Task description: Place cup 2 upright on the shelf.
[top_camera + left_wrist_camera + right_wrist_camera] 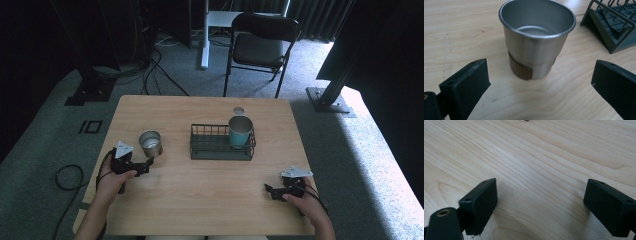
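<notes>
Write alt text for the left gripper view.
A steel cup stands upright and empty on a wooden table, just ahead of the open left tongs, not yet between the jaws. A dark wire rack sits at the upper right.

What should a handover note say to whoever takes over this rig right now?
Left tool: open, aimed at the steel cup, which stands upright on the table just ahead of it, not yet gripped.
Right tool: open, holding nothing, low over bare wood at the table's right front.
Teal cup: upright in the right end of the wire rack.
Done: one cup racked.
Left, probably: grip the steel cup and set it in the rack's free left part.
</notes>
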Action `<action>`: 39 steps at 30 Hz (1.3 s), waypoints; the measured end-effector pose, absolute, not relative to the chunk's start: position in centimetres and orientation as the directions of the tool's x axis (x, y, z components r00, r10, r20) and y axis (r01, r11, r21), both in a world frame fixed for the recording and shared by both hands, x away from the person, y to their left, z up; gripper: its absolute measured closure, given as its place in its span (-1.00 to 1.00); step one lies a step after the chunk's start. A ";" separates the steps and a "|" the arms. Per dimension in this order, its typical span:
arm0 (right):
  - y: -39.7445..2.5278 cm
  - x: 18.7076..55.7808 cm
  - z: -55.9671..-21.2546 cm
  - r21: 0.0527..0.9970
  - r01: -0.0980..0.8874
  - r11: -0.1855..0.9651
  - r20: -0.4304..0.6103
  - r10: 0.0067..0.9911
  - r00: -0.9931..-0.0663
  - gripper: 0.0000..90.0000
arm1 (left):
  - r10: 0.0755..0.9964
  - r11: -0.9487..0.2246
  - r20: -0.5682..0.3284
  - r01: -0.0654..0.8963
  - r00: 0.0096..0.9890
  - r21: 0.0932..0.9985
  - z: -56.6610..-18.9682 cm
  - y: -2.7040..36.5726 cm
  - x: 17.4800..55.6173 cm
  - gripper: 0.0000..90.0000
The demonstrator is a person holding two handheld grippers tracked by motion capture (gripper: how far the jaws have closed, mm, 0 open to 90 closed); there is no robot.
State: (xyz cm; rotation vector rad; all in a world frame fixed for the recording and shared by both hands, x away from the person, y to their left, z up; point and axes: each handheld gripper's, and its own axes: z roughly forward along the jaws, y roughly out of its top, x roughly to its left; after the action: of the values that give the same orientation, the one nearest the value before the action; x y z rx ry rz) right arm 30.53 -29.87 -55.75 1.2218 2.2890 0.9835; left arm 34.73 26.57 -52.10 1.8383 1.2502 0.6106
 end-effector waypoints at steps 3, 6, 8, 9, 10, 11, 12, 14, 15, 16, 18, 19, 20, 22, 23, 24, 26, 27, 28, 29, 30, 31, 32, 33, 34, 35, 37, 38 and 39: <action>-29.9 30.5 -55.7 0.723 0.575 0.382 0.006 0.829 -0.559 -0.75 | 0.922 -0.177 -0.045 0.520 0.386 0.836 -52.0 26.4 35.4 -0.95; -29.9 30.5 -55.7 0.723 0.575 0.382 0.006 0.829 -0.559 -0.75 | 0.925 -0.165 -0.049 0.514 0.377 0.841 -52.1 26.3 35.8 -0.95; -29.9 30.5 -55.7 0.723 0.575 0.382 0.007 0.829 -0.559 -0.75 | 0.925 -0.165 -0.047 0.509 0.377 0.845 -52.1 26.2 36.0 -0.95; -29.9 30.5 -55.7 0.723 0.575 0.382 0.007 0.829 -0.558 -0.75 | 0.926 -0.162 -0.045 0.503 0.374 0.849 -52.1 26.1 36.2 -0.95; -29.9 30.5 -55.7 0.723 0.575 0.382 0.007 0.829 -0.558 -0.75 | 0.927 -0.162 -0.041 0.498 0.373 0.852 -52.0 26.0 36.3 -0.95; -29.9 30.5 -55.7 0.723 0.575 0.382 0.006 0.829 -0.559 -0.75 | 0.927 -0.164 -0.039 0.495 0.374 0.853 -52.0 25.9 36.5 -0.95; -29.9 30.5 -55.7 0.723 0.575 0.382 0.006 0.829 -0.559 -0.75 | 0.928 -0.160 -0.038 0.488 0.371 0.858 -51.9 25.8 36.6 -0.95; -29.9 30.5 -55.7 0.723 0.575 0.382 0.006 0.829 -0.559 -0.75 | 0.925 -0.167 -0.030 0.477 0.378 0.863 -51.7 25.6 36.9 -0.95; -29.9 30.5 -55.7 0.723 0.575 0.382 0.007 0.829 -0.558 -0.75 | 0.925 -0.170 -0.026 0.474 0.379 0.864 -51.6 25.5 37.0 -0.95; -29.9 30.5 -55.7 0.723 0.575 0.382 0.006 0.829 -0.559 -0.75 | 0.925 -0.171 -0.023 0.470 0.379 0.866 -51.6 25.4 37.1 -0.95; -29.9 30.5 -55.7 0.723 0.575 0.382 0.007 0.830 -0.558 -0.75 | 0.926 -0.174 -0.019 0.469 0.378 0.866 -51.5 25.3 37.4 -0.95; -29.9 30.5 -55.7 0.723 0.575 0.382 0.006 0.829 -0.559 -0.75 | 0.927 -0.174 -0.015 0.466 0.376 0.867 -51.5 25.3 37.5 -0.95; -29.9 30.5 -55.7 0.723 0.575 0.382 0.007 0.830 -0.558 -0.75 | 0.926 -0.177 -0.012 0.463 0.378 0.868 -51.5 25.3 37.7 -0.95; -29.9 30.5 -55.7 0.723 0.575 0.382 0.007 0.829 -0.558 -0.75 | 0.927 -0.180 -0.006 0.457 0.376 0.871 -51.5 25.3 37.9 -0.95; -29.9 30.5 -55.7 0.723 0.575 0.382 0.006 0.829 -0.559 -0.75 | 0.925 -0.182 -0.006 0.454 0.381 0.872 -51.5 25.2 38.0 -0.95; -29.9 30.5 -55.7 0.723 0.575 0.382 0.007 0.830 -0.558 -0.75 | 0.924 -0.181 -0.005 0.450 0.382 0.874 -51.6 25.1 38.1 -0.95; -29.9 30.5 -55.7 0.723 0.575 0.382 0.006 0.829 -0.559 -0.75 | 0.928 -0.187 0.011 0.441 0.372 0.878 -51.7 24.9 38.3 -0.95; -29.9 30.5 -55.7 0.724 0.575 0.382 0.007 0.829 -0.559 -0.75 | 0.927 -0.193 0.015 0.440 0.376 0.877 -51.7 24.8 38.4 -0.95; -29.9 30.5 -55.7 0.723 0.575 0.382 0.006 0.829 -0.559 -0.75 | 0.927 -0.192 0.014 0.442 0.375 0.876 -51.7 24.7 38.5 -0.95; -29.9 30.5 -55.7 0.723 0.575 0.382 0.007 0.830 -0.558 -0.75 | 0.925 -0.196 0.016 0.442 0.380 0.875 -51.7 24.5 38.6 -0.95; -29.9 30.5 -55.7 0.723 0.575 0.381 0.007 0.830 -0.558 -0.75 | 0.924 -0.200 0.018 0.444 0.381 0.873 -51.8 24.4 38.7 -0.95; -29.9 30.5 -55.7 0.723 0.575 0.382 0.007 0.829 -0.558 -0.75 | 0.925 -0.202 0.019 0.446 0.381 0.872 -51.8 24.3 38.8 -0.96; -29.9 30.5 -55.7 0.723 0.575 0.382 0.007 0.829 -0.558 -0.75 | 0.925 -0.199 0.017 0.445 0.380 0.873 -51.9 24.2 38.9 -0.96; -29.9 30.5 -55.7 0.723 0.575 0.382 0.007 0.830 -0.558 -0.75 | 0.925 -0.201 0.019 0.444 0.380 0.873 -51.9 24.1 39.0 -0.95; -29.9 30.5 -55.7 0.723 0.575 0.382 0.007 0.830 -0.558 -0.75 | 0.926 -0.205 0.025 0.443 0.378 0.873 -51.9 24.0 39.1 -0.95; -29.9 30.5 -55.7 0.724 0.575 0.382 0.006 0.829 -0.559 -0.75 | 0.924 -0.206 0.026 0.441 0.382 0.874 -51.9 23.9 39.2 -0.95; -29.9 30.5 -55.7 0.723 0.575 0.382 0.007 0.829 -0.559 -0.75 | 0.923 -0.213 0.031 0.443 0.384 0.871 -52.0 23.8 39.4 -0.95; -29.9 30.5 -55.7 0.723 0.575 0.381 0.007 0.830 -0.558 -0.75 | 0.924 -0.214 0.033 0.442 0.382 0.871 -52.0 23.7 39.5 -0.95; -29.9 30.5 -55.7 0.724 0.575 0.382 0.006 0.829 -0.559 -0.75 | 0.926 -0.207 0.031 0.438 0.377 0.875 -52.1 23.6 39.6 -0.95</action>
State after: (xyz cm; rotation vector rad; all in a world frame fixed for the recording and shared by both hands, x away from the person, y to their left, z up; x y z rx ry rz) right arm 30.53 -29.87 -55.75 1.2220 2.2888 0.9844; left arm 39.63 23.62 -52.05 1.8070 1.1912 0.7400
